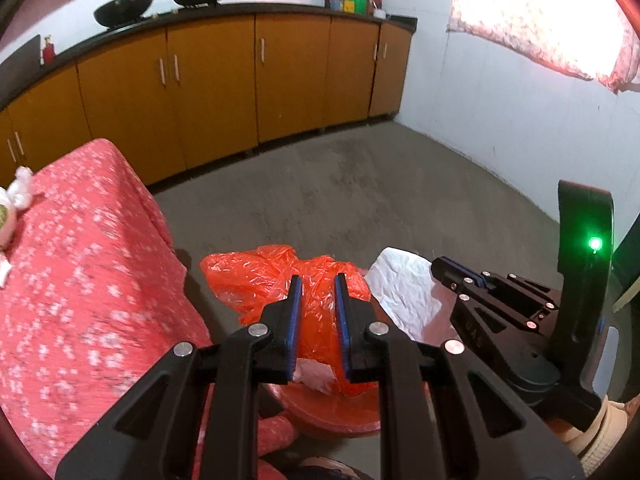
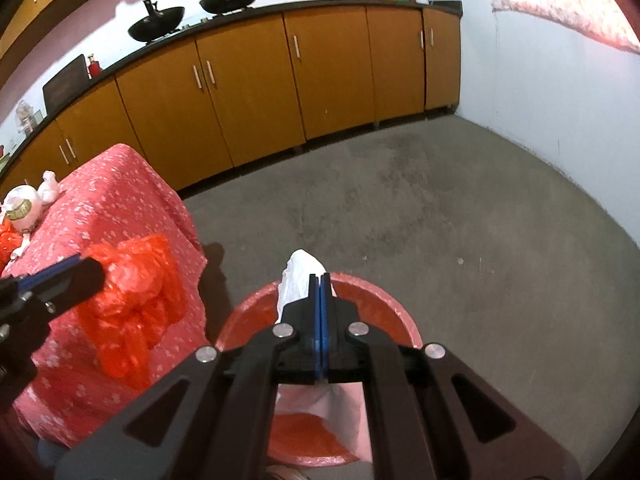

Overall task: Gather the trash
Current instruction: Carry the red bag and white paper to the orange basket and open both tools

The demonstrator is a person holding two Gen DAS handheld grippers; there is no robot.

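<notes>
Both tongs tilt downward over the red bin (image 2: 400, 316). The left tongs (image 1: 318, 280) grip an orange plastic bag (image 1: 260, 280); the right tongs (image 2: 320, 278) clamp a white bag (image 2: 298, 276) above the bin.

The orange bag (image 1: 280, 280) is thin crinkly plastic, shiny and see-through in spots. The white bag (image 2: 298, 280) looks like softer matt plastic film, wrinkled all over. The bin (image 2: 384, 300) is smooth red plastic with a pinkish glossy liner. Both claws, left claw (image 1: 318, 280) and right claw (image 2: 320, 280), are matt black plastic with ribbed blue rubbery pads (image 1: 344, 320) and shiny metal pins (image 1: 258, 330). The cloth (image 1: 80, 260) is a pink woven fabric with a white speckled print, slightly coarse. The floor (image 2: 440, 220) is rough, stained grey concrete. The cabinets (image 1: 216, 80) have smooth, satin orange-brown doors with metal handles. The woks (image 2: 156, 22) look dark and glossy.
</notes>
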